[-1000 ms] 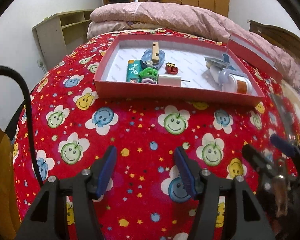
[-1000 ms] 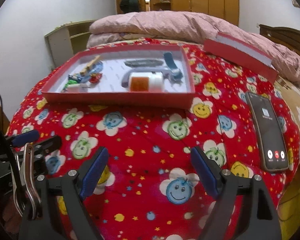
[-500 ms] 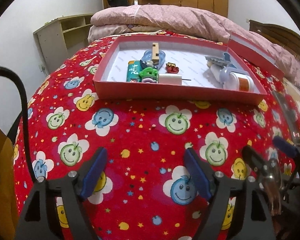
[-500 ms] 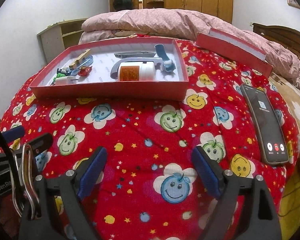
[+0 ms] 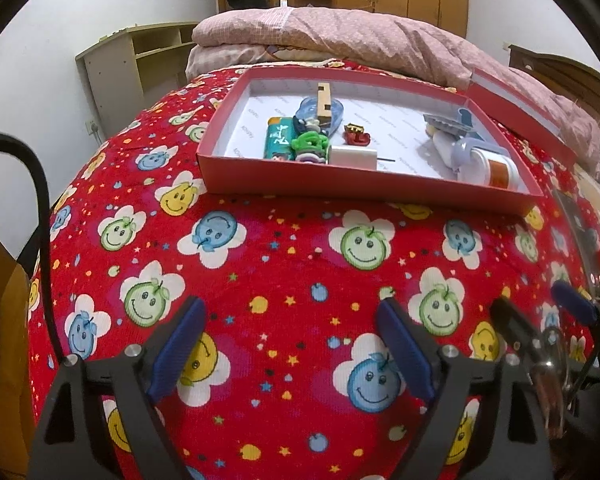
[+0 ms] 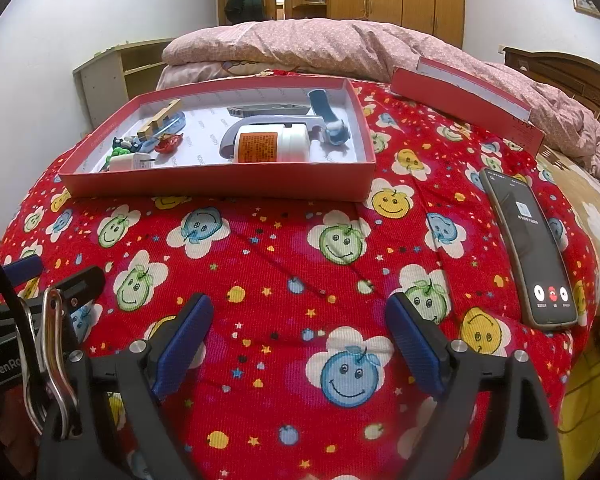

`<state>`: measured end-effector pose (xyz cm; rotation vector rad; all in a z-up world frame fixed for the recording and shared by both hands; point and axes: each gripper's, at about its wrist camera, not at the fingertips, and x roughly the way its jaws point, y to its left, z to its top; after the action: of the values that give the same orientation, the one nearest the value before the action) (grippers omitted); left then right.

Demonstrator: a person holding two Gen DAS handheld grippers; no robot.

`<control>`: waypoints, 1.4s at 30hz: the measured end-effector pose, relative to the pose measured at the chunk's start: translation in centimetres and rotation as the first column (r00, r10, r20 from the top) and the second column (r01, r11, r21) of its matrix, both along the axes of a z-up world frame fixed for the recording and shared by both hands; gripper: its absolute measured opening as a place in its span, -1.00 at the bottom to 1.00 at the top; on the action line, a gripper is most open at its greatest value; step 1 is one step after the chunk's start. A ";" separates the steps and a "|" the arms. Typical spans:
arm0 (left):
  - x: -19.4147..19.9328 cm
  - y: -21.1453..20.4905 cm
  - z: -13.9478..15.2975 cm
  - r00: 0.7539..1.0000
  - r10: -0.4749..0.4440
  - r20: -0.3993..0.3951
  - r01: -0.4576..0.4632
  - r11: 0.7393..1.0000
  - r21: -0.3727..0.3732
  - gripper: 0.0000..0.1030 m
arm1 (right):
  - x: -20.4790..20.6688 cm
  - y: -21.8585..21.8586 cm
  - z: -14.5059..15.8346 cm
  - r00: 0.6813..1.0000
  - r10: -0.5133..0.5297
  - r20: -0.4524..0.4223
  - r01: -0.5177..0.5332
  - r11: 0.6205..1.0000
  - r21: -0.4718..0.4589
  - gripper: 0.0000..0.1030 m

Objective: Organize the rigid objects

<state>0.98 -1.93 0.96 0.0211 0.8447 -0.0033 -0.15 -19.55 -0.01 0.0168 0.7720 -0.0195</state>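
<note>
A shallow red box [image 5: 340,188] [image 6: 220,184] lies on the red smiley bedspread ahead of both grippers. Inside it are a white bottle with an orange label [image 5: 496,166] [image 6: 268,148], a white charger [image 5: 352,156] [image 6: 130,162], a teal pack [image 5: 278,142], a green toy [image 5: 310,144], a small red toy [image 5: 356,136], a wooden block [image 5: 324,102] and blue-grey plastic pieces. My left gripper [image 5: 290,308] hovers over the bedspread well short of the box, its jaws opening with nothing between them. My right gripper [image 6: 300,300] stands open and empty beside it.
A black phone [image 6: 528,244] with a call screen lies on the bedspread to the right. The box's red lid [image 6: 464,100] rests at the back right against a pink quilt [image 6: 320,44]. A shelf unit [image 5: 128,68] stands by the left wall.
The left gripper's jaws have spread much wider; the right's opened slightly. Both views have tipped a little, with the box now lower in frame. Nothing in the box has moved.
</note>
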 end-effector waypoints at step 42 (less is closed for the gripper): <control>0.0 -0.1 0.0 1.000 0.007 -0.004 -0.007 1.000 0.000 0.76 | 0.0 -0.1 -0.1 1.000 -0.003 0.002 0.003 1.000 0.001 0.79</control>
<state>0.95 -1.98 0.93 0.0181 0.8487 0.0034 -0.15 -19.61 -0.07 0.0190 0.7704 -0.0217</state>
